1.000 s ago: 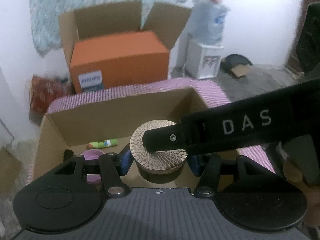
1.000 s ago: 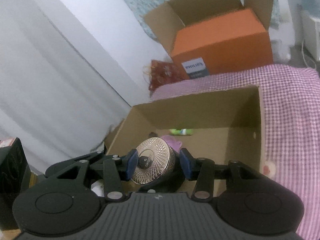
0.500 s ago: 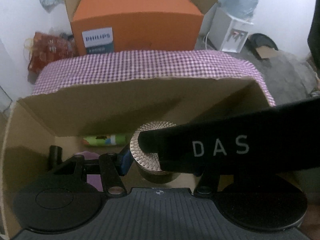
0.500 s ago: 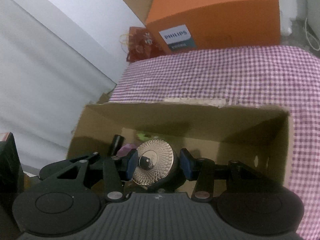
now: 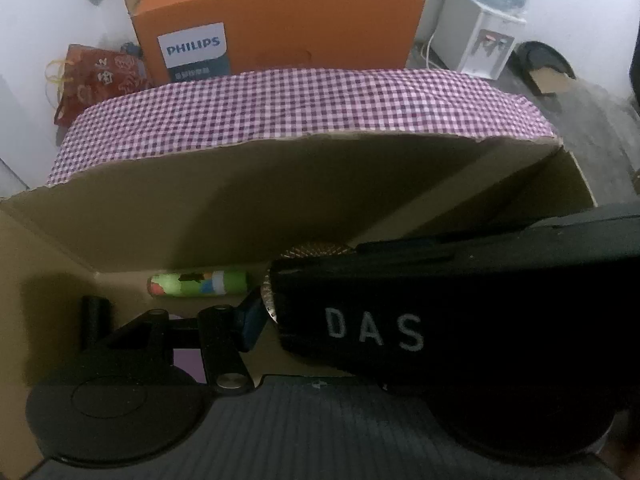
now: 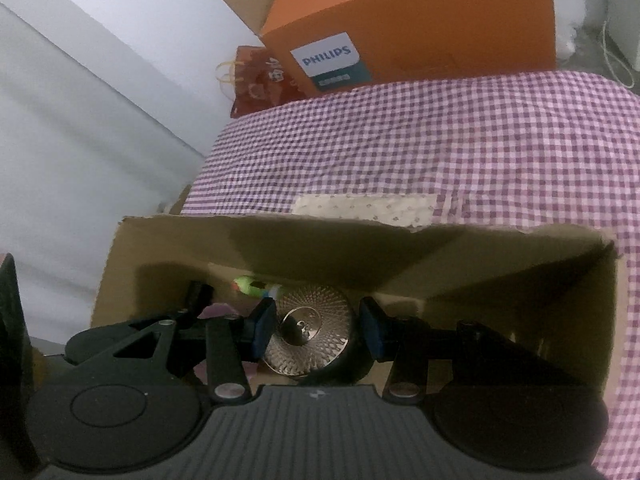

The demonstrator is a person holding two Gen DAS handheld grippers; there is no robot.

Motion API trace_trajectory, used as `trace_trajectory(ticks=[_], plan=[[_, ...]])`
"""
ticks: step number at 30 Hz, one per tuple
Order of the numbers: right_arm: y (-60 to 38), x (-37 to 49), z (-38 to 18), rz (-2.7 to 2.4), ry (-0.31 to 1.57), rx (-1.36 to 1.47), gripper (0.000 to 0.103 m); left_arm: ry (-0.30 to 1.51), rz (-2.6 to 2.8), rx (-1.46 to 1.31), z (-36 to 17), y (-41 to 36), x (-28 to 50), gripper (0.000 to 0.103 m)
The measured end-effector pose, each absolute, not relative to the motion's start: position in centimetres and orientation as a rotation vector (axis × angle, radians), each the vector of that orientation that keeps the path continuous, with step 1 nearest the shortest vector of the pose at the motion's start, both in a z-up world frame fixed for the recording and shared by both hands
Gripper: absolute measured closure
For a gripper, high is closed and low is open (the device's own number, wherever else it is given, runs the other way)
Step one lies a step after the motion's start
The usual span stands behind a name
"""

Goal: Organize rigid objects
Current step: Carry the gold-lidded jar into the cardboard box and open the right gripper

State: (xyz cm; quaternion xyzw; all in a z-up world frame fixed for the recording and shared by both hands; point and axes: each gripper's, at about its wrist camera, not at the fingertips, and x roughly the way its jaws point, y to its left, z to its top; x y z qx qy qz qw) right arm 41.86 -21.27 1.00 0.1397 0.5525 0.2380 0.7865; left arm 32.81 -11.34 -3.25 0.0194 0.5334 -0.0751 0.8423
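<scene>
A round metal tin with a diamond-patterned lid hangs low inside an open cardboard box. My right gripper is shut on it, a blue pad on each side. In the left wrist view the right gripper's black body, lettered DAS, hides most of the tin. My left gripper also holds the tin lower down: its left finger touches the rim, and the other finger is hidden. On the box floor lie a green printed tube, a short black cylinder and a purple item.
The box stands on a purple checked cloth. Behind the cloth are an orange Philips carton, a red gift bag and a white water dispenser. A white wall runs along the left.
Both grippers have sunk with the tin from above the box rim down between its walls. Both views now tilt further down, and the right gripper covers more of the left view.
</scene>
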Motion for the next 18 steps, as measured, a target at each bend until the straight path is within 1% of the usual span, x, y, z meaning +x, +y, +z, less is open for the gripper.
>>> trace_trajectory(ticks=[5, 9, 14, 18], plan=[[-21.0, 41.7, 1.5, 0.511, 1.159, 0.282, 0.053, 1.134, -0.166, 0.038, -3.2, -11.3, 32.7, 0.045], [-21.4, 41.1, 1.9, 0.506, 1.135, 0.290, 0.053, 1.099, -0.161, 0.034, -2.5, -11.4, 32.1, 0.043], [-22.5, 38.8, 4.4, 0.517, 1.049, 0.326, 0.053, 1.048, -0.195, 0.018, -0.3, -11.8, 30.5, 0.032], [-23.9, 35.4, 7.6, 0.520, 0.946, 0.354, 0.053, 0.993, -0.258, -0.009, 2.0, -12.0, 28.1, 0.028]])
